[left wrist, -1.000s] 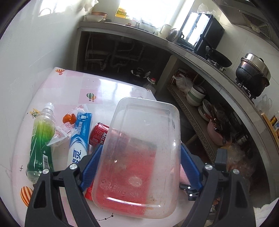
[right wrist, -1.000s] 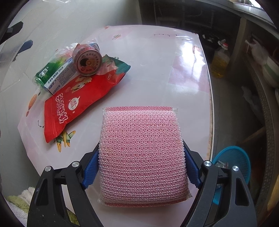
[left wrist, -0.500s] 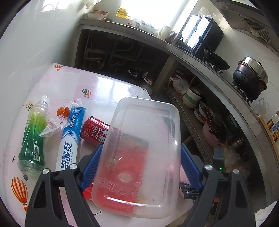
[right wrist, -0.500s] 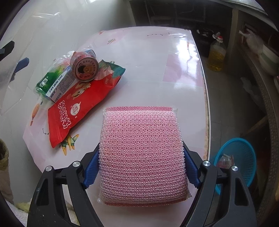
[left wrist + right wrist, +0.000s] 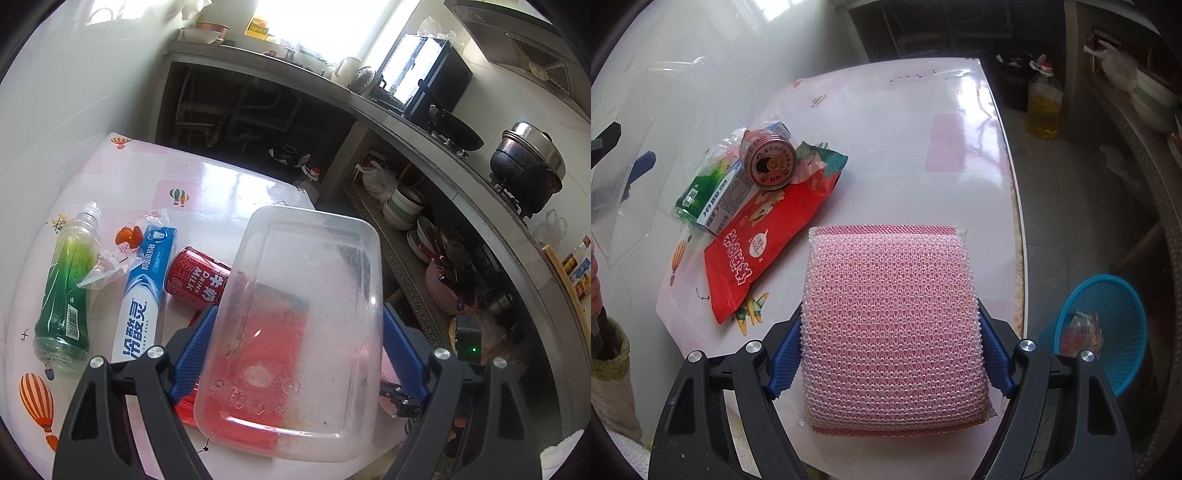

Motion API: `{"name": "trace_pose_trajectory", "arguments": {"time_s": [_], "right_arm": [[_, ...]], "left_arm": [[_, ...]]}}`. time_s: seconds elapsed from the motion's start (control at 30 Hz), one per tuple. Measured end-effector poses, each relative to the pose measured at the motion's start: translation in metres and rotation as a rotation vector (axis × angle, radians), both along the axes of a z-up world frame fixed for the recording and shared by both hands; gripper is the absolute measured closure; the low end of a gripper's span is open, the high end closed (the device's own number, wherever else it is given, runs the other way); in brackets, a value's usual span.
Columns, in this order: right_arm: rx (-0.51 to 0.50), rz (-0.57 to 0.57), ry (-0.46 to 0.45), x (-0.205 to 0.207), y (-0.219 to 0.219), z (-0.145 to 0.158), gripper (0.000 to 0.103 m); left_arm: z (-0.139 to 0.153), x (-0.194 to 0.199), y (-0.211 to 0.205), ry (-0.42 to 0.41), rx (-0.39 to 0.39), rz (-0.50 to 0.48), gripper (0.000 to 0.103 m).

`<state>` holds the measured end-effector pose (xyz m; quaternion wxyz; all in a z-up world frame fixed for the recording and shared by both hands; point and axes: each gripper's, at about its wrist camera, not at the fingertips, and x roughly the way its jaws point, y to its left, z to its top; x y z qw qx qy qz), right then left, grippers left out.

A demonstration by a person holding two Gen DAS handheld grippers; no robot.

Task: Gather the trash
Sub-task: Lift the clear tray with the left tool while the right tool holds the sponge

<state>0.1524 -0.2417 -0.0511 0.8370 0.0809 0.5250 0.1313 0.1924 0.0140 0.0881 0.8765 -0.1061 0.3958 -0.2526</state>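
Observation:
My left gripper (image 5: 297, 347) is shut on a clear plastic container (image 5: 295, 332), held above the table. Through it shows a red snack bag (image 5: 258, 354). On the table lie a green bottle (image 5: 68, 291), a toothpaste box (image 5: 142, 295), a red milk can (image 5: 197, 278) and a clear wrapper (image 5: 118, 251). My right gripper (image 5: 890, 354) is shut on a pink mesh sponge (image 5: 892, 328) over the table's near edge. The right wrist view shows the same pile to the left: red snack bag (image 5: 764, 240), can (image 5: 770, 162), toothpaste box (image 5: 727, 199), bottle (image 5: 701, 184).
A blue basket (image 5: 1108, 328) with some trash in it stands on the floor right of the table (image 5: 923, 129). An oil jug (image 5: 1044, 103) stands on the floor beyond. A kitchen counter (image 5: 424, 125) with pots and shelves of dishes runs along the right.
The left wrist view has drawn back a little, so the bottle, toothpaste box and can show more fully. The right gripper rolled slightly; the basket shows more. Both grips are unchanged.

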Motion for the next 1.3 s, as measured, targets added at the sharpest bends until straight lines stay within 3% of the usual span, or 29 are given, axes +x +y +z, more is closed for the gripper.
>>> {"name": "trace_pose_trajectory", "arguments": {"time_s": [1.3], "right_arm": [[0.124, -0.083, -0.021, -0.006, -0.035, 0.016, 0.027]], "left_arm": [[0.006, 0.001, -0.017, -0.010, -0.019, -0.032, 0.020]]}}
